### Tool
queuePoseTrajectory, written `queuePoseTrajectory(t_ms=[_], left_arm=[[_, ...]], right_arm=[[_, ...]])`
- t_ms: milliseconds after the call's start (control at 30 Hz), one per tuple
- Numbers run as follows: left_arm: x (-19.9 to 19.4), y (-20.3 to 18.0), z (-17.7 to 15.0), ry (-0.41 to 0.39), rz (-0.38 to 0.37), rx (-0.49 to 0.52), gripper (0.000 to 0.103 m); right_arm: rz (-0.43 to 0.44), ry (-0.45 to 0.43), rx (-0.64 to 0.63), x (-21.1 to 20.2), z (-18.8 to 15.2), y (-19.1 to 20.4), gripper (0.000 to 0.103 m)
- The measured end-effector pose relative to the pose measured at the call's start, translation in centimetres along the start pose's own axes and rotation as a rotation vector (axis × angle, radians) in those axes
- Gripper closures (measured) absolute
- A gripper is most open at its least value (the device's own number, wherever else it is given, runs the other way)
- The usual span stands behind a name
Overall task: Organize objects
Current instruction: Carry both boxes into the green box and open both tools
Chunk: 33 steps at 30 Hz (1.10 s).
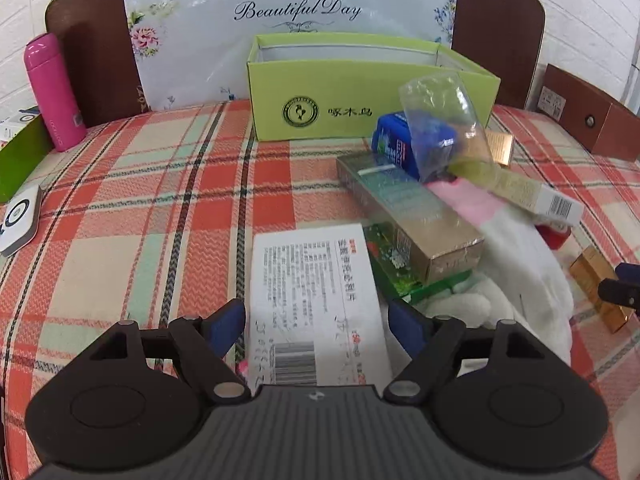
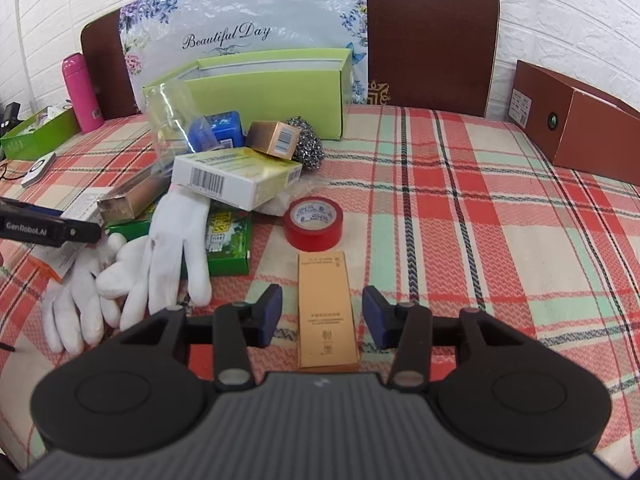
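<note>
An open light-green box (image 1: 360,92) stands at the back of the plaid table; it also shows in the right wrist view (image 2: 268,88). My left gripper (image 1: 316,326) is open, its fingers on either side of a white printed packet (image 1: 316,304) lying flat. My right gripper (image 2: 322,314) is open around a slim tan carton (image 2: 326,312) lying lengthwise between its fingers. A pile lies between them: white gloves (image 2: 160,248), a green box (image 2: 226,240), a gold carton (image 1: 408,216), a white barcoded box (image 2: 236,176), a blue pack (image 2: 218,130) and a clear bag (image 1: 444,120).
A red tape roll (image 2: 314,222) and a steel scourer (image 2: 308,142) lie near the pile. A pink bottle (image 1: 52,92) and a green tray (image 2: 38,134) stand at the left, a brown box (image 2: 580,124) at the right. A floral board (image 1: 292,12) leans behind.
</note>
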<state>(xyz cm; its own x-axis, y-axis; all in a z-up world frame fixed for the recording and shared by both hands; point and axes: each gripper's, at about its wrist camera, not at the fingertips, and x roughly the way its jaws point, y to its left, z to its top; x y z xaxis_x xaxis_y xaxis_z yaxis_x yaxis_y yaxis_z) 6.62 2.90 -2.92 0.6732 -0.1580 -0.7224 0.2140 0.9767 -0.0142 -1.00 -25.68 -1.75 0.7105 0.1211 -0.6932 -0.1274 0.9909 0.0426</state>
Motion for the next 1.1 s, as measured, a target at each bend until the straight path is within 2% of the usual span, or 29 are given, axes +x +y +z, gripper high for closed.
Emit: queuePoseTrajectory(t_ms=[100, 300, 367, 400, 533, 633, 733, 867, 1000, 1100], left_arm=[[0.1, 0.6, -0.4, 0.016, -0.015, -0.026, 0.029], [0.7, 0.6, -0.1, 0.017, 0.039, -0.024, 0.027], [0.9, 0.8, -0.1, 0.019, 0.02, -0.031, 0.034], [0.8, 0.9, -0.1, 0.018, 0.01, -0.037, 0.034], [-0.3, 0.8, 0.1, -0.004, 0.006, -0.027, 0.034], [-2.2, 0.9, 0.8, -0.049, -0.02, -0.021, 0.034], [-4.2, 0.9, 2.7, -0.121, -0.035, -0.003, 0.034], [-6.2, 0.6, 6.7, -0.219, -0.069, 0.012, 0.034], [-6.7, -0.3, 11.4, -0.292, -0.103, 0.026, 0.034], [-5.5, -0.7, 15.1, -0.306, -0.148, -0.002, 0.034]], right_arm=[[-0.014, 0.021, 0.008, 0.7, -0.3, -0.1, 0.06], [-0.02, 0.033, 0.023, 1.5, -0.6, -0.2, 0.06], [-0.02, 0.027, 0.023, 1.7, -0.6, -0.2, 0.062], [-0.013, 0.025, 0.023, 1.7, -0.6, -0.2, 0.072], [0.002, 0.012, 0.031, 1.0, 0.0, -0.2, 0.072], [0.041, -0.035, 0.041, -0.5, 1.5, -0.3, 0.072], [0.08, -0.104, 0.041, -1.9, 4.0, -0.5, 0.072], [0.149, -0.195, 0.046, -2.9, 8.6, -0.5, 0.072], [0.206, -0.269, 0.028, -2.8, 13.2, 0.1, 0.072], [0.206, -0.304, 0.011, -1.6, 16.4, 0.7, 0.072]])
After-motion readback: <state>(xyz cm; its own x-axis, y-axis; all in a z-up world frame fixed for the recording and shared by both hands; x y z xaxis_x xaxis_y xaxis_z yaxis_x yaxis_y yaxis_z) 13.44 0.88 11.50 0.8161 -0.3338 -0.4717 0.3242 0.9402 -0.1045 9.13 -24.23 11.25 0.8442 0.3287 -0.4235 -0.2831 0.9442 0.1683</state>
